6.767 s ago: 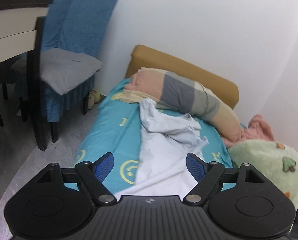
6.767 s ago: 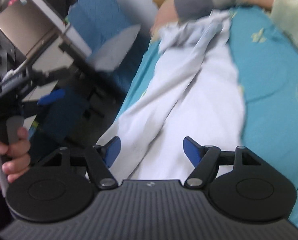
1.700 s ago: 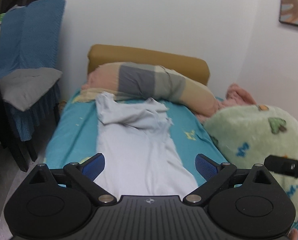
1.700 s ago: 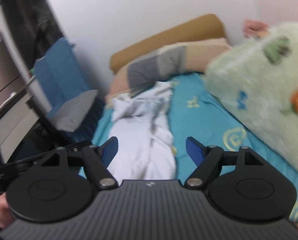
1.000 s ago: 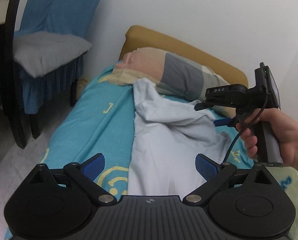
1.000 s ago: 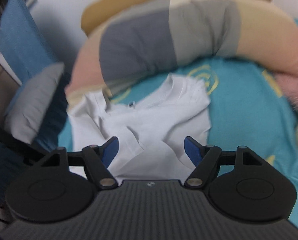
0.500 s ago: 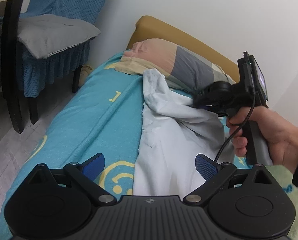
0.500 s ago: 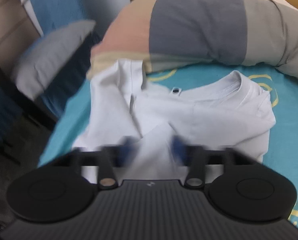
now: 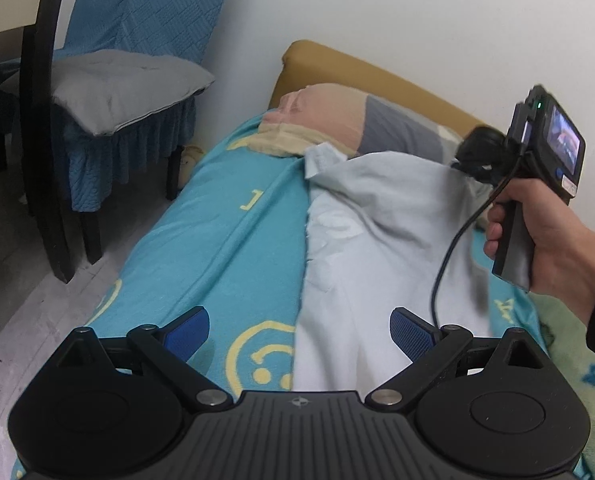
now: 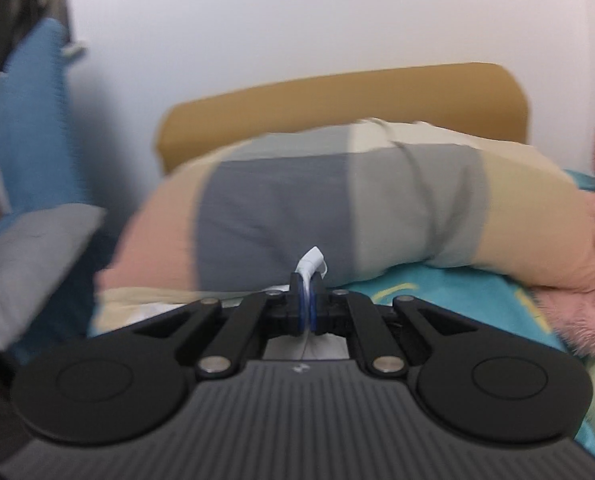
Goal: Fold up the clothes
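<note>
Shirt [image 9: 377, 232]: pale blue, lies lengthwise on teal sheet [image 9: 225, 232], collar end far, against striped pillow [image 9: 361, 120]
Right gripper [image 10: 307, 300]: blue pads pressed together, clamped on white fold of shirt poking up between them; seen from left view at far right, held by hand [image 9: 553, 248], fabric lifted toward it
Left gripper [image 9: 299, 330]: jaws wide apart, nothing between, hovers over near end of shirt
Chair [image 9: 109, 80]: left of bed, grey cushion

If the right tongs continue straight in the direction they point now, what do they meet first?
Probably the striped pillow, at its grey band, directly ahead of the right tongs, which are shut on a fold of the white shirt. Depth is unclear.
</note>
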Motion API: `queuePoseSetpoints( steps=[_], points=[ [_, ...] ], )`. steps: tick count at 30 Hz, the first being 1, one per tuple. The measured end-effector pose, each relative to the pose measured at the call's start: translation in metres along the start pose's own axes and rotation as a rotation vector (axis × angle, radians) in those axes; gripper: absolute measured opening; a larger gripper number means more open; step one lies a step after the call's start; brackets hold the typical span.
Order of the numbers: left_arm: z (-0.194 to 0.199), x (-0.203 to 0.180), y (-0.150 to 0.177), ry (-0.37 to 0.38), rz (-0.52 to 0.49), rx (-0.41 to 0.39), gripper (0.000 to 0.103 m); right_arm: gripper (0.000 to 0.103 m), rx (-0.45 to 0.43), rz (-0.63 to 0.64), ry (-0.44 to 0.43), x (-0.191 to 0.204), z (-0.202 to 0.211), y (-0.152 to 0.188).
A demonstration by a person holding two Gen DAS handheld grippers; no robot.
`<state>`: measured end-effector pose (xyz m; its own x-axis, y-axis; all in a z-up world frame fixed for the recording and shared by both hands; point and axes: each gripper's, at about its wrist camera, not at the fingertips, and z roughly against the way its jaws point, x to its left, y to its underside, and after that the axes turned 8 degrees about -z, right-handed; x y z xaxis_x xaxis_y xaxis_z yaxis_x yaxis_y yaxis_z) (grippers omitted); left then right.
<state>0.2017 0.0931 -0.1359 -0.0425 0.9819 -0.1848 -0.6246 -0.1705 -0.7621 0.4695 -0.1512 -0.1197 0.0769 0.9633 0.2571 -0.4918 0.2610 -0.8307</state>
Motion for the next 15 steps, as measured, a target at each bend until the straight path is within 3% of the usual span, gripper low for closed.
queuePoseSetpoints(
  steps=[9,15],
  points=[
    [-0.022,0.0,0.002,-0.059,-0.068,0.029,0.098,0.005,0.028,0.0,0.112,-0.04,-0.058,0.021],
    [-0.024,0.003,-0.001,-0.095,-0.096,0.022,0.098,0.009,0.069,-0.051,0.018,-0.054,-0.046,0.021]
  ],
)
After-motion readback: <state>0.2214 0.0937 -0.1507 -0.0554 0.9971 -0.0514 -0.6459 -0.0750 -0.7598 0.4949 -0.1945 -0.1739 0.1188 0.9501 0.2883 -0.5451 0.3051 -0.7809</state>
